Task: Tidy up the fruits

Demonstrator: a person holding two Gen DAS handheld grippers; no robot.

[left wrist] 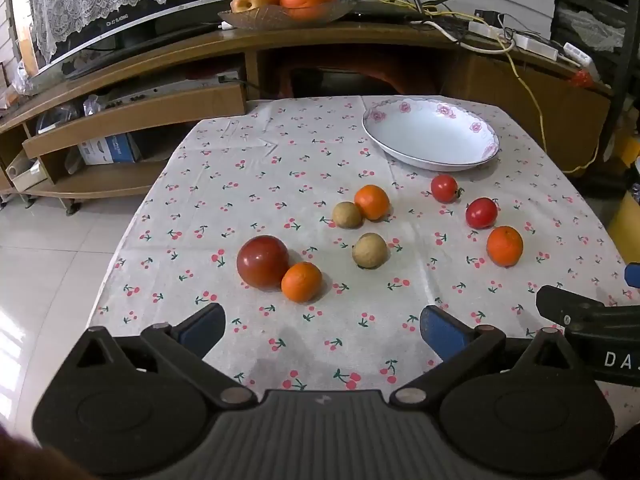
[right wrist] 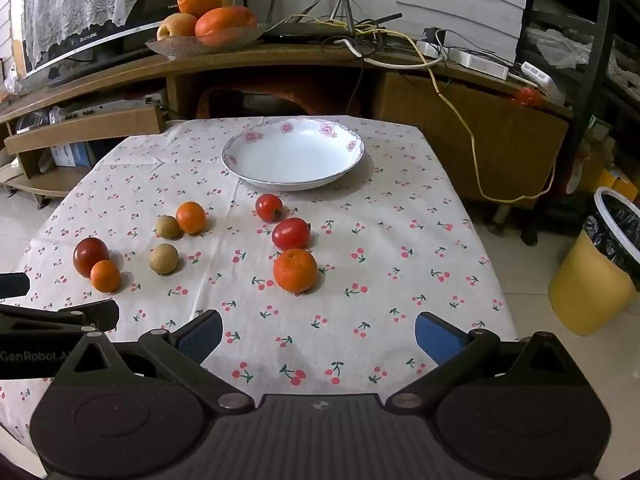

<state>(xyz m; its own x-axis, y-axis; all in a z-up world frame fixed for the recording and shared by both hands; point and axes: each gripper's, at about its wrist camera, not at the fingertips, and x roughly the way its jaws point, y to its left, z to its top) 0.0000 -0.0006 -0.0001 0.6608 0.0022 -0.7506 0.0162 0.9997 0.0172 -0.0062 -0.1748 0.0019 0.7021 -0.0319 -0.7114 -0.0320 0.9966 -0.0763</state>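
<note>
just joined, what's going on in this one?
A person holds two grippers, left gripper and right gripper, both open and empty above a cherry-print tablecloth. Small oranges, red tomatoes and two brownish round fruits lie loose on it. The white floral-rimmed plate holds nothing; sorting hasn't begun.

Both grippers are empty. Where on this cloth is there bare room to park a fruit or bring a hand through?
Free: the white dish, the cloth left of it, and the near strip before both open grippers, left gripper, right gripper. Crowded: the middle band, from the dark red tomato across to the nearest orange.
</note>
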